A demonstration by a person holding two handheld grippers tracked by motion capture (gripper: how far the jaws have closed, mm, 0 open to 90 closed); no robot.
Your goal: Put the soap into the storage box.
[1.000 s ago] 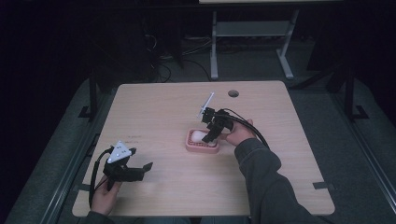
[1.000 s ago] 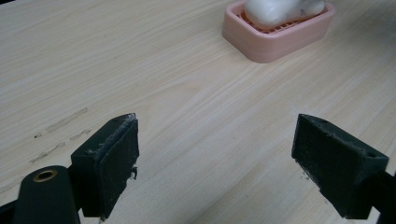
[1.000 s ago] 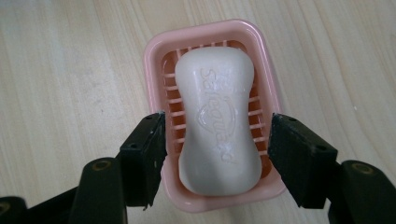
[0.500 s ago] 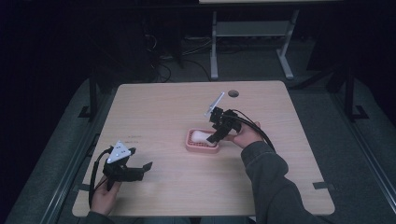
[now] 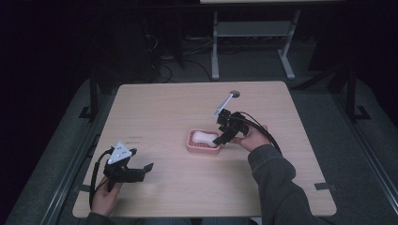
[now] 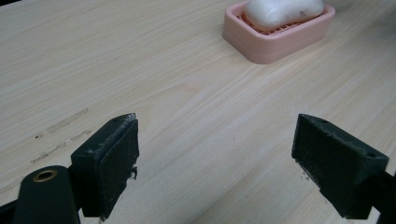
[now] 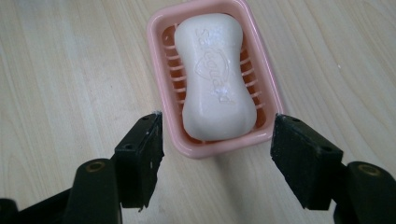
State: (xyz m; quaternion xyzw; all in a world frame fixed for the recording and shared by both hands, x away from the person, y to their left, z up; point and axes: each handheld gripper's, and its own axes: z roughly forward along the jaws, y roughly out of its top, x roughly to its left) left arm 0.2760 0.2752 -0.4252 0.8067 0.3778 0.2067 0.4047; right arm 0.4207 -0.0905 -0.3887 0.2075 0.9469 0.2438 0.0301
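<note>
A white bar of soap (image 7: 215,79) lies in a pink slotted dish (image 7: 156,60) at the middle of the table. My right gripper (image 7: 217,140) hovers at the dish's near end, open; its jaws have just been opening. The end of the dish sits between them without touching either pad. From the high view the soap (image 5: 202,138) rests in the dish (image 5: 192,146), with the right gripper (image 5: 219,139) at its right end. My left gripper (image 5: 143,168) rests open near the front left corner. In the left gripper view, bare wood lies between its jaws (image 6: 215,158), the dish (image 6: 275,44) farther off.
The wooden table (image 5: 164,108) has a round cable hole (image 5: 234,93) near its far edge. A white table frame (image 5: 253,28) and cables stand on the dark floor beyond. A few faint scuff marks (image 6: 60,123) mark the wood by the left gripper.
The right gripper has drawn back to the right, off the dish, leaving the soap in it. The left gripper has stayed put.
</note>
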